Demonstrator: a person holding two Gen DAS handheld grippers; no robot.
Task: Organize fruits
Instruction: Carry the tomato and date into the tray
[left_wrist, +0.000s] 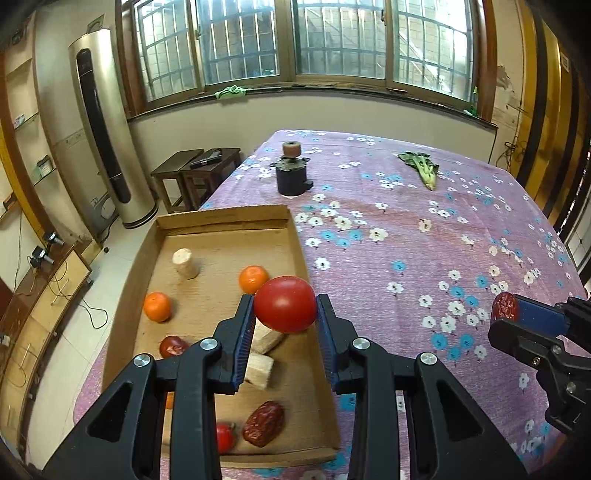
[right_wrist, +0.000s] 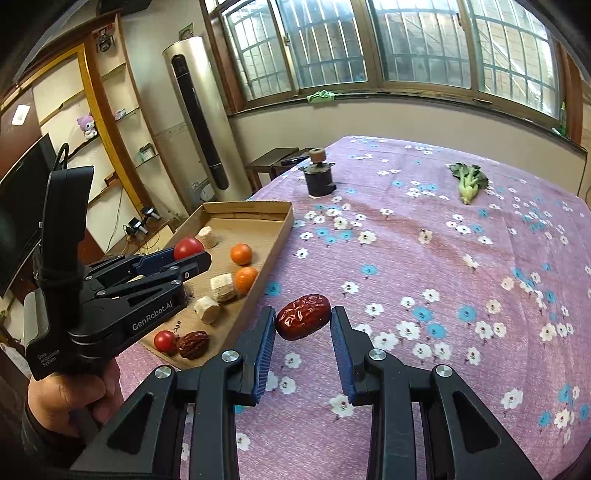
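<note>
My left gripper (left_wrist: 285, 309) is shut on a red tomato (left_wrist: 285, 309) and holds it above the cardboard tray (left_wrist: 225, 221); the tomato also shows in the right wrist view (right_wrist: 188, 248). My right gripper (right_wrist: 303, 317) is shut on a wrinkled red date (right_wrist: 303, 316), held above the tablecloth just right of the tray (right_wrist: 280, 225). In the tray lie two oranges (left_wrist: 157, 306) (left_wrist: 253, 279), pale cut chunks (left_wrist: 186, 263), another date (left_wrist: 264, 424) and a small tomato (left_wrist: 224, 437).
A dark jar with a brown knob (left_wrist: 291, 173) stands at the table's far side. A leafy green vegetable (left_wrist: 421, 166) lies at the far right. The flowered purple tablecloth (left_wrist: 406, 258) covers the table. A tall air conditioner (left_wrist: 107, 129) stands left, beyond the table edge.
</note>
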